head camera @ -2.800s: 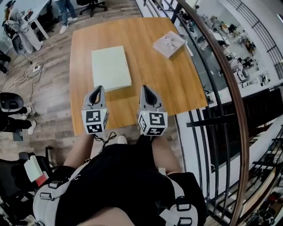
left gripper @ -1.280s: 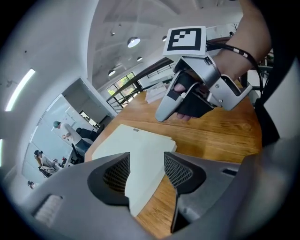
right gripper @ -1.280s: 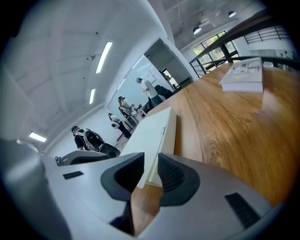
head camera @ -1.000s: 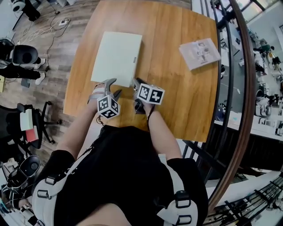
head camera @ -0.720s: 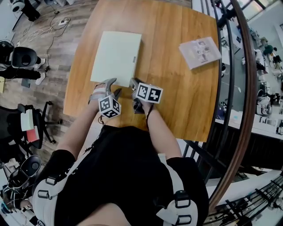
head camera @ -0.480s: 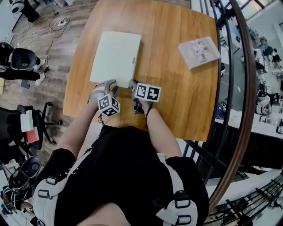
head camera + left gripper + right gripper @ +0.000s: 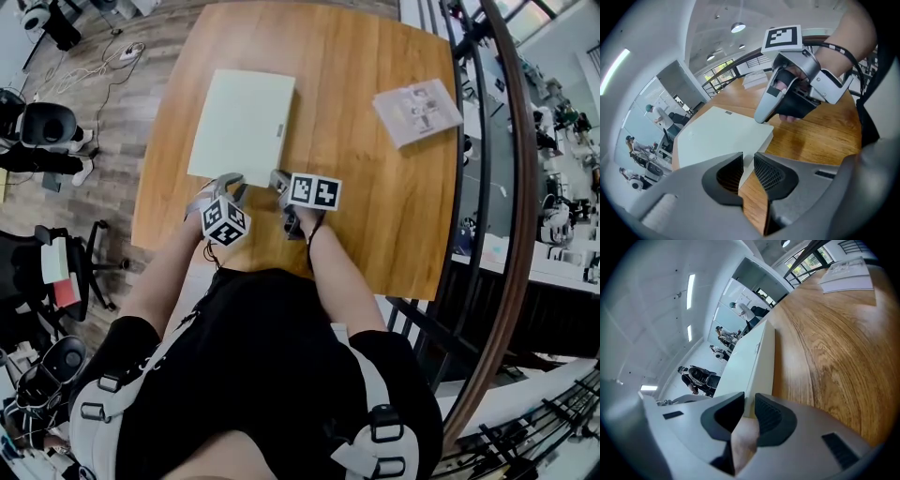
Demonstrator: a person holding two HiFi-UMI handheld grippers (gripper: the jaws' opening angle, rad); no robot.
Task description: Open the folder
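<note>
A pale green folder (image 7: 242,127) lies closed and flat on the wooden table (image 7: 366,197). My left gripper (image 7: 228,185) is at its near edge. In the left gripper view the jaws (image 7: 748,171) have just been closing and now stand narrow, with the folder's (image 7: 717,138) near edge pinched between the pads. My right gripper (image 7: 278,180) is at the near right corner. Its jaws (image 7: 749,411) stand narrow on that corner of the folder (image 7: 754,357). The left gripper view shows the right gripper (image 7: 761,117) resting on that same corner.
A printed booklet (image 7: 417,111) lies at the table's far right. The table's near edge runs just under both grippers. A curved railing (image 7: 511,187) borders the right side. Office chairs (image 7: 66,267) and cables stand on the floor to the left.
The left gripper's jaws have narrowed onto the folder's near edge and the gripper has rolled a little. The right gripper has stayed at the corner. The folder has not moved.
</note>
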